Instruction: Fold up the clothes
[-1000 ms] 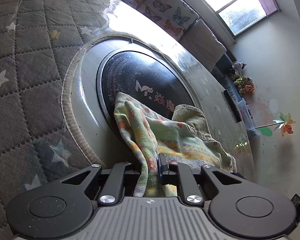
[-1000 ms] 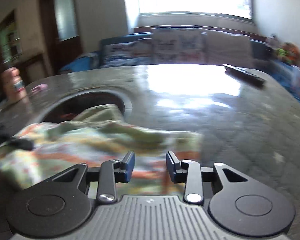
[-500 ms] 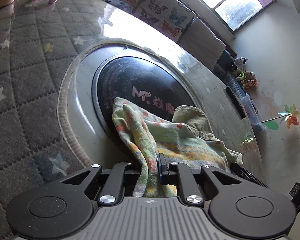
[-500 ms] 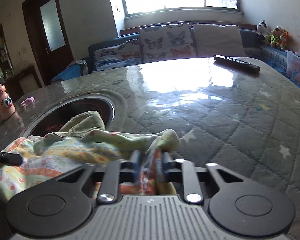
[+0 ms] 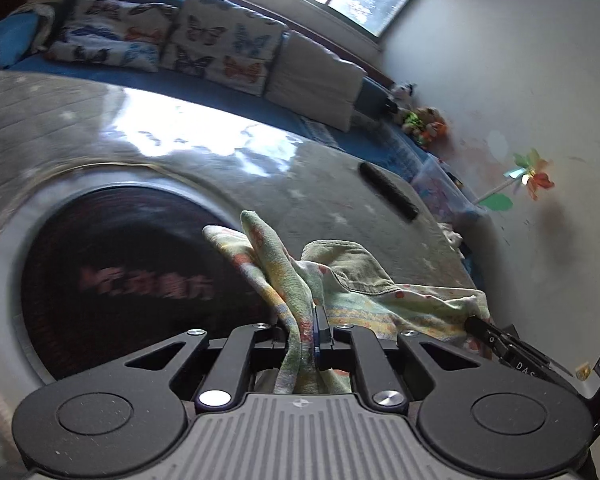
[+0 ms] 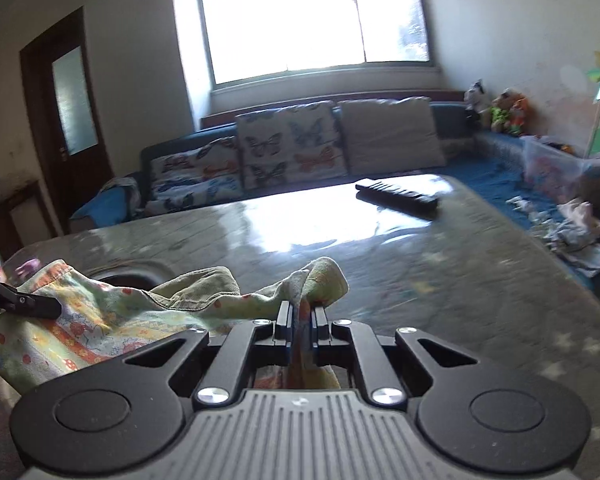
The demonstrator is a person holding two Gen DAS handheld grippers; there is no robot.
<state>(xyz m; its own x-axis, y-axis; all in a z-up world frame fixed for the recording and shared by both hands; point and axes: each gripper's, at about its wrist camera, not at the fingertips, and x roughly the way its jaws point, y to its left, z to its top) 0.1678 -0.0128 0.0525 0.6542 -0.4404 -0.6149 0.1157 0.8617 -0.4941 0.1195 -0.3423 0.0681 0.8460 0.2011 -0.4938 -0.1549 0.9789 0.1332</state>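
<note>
A small garment (image 5: 360, 280), pale green and yellow with orange patterns and an olive collar, hangs bunched between my two grippers over the table (image 5: 300, 184). My left gripper (image 5: 306, 320) grips a fold of one edge, its jaws closing further on the cloth. At the lower right of the left wrist view, the right gripper's fingers (image 5: 484, 328) pinch the other end. In the right wrist view my right gripper (image 6: 300, 312) also has its jaws closing on a bunched edge of the garment (image 6: 100, 320). The left gripper's fingertip (image 6: 28, 304) holds the far side.
The table has a grey quilted star-patterned cover and a round dark inset (image 5: 132, 272) under the garment's left end. A black remote (image 6: 396, 196) lies at the far edge. Behind stand a blue sofa with butterfly cushions (image 6: 292, 144), a plastic box (image 6: 552, 164) and loose cloths (image 6: 572, 232).
The right gripper went from open over the garment to shut on its edge. Both grippers then rose with the cloth, lifting it off the table; the left view has rolled.
</note>
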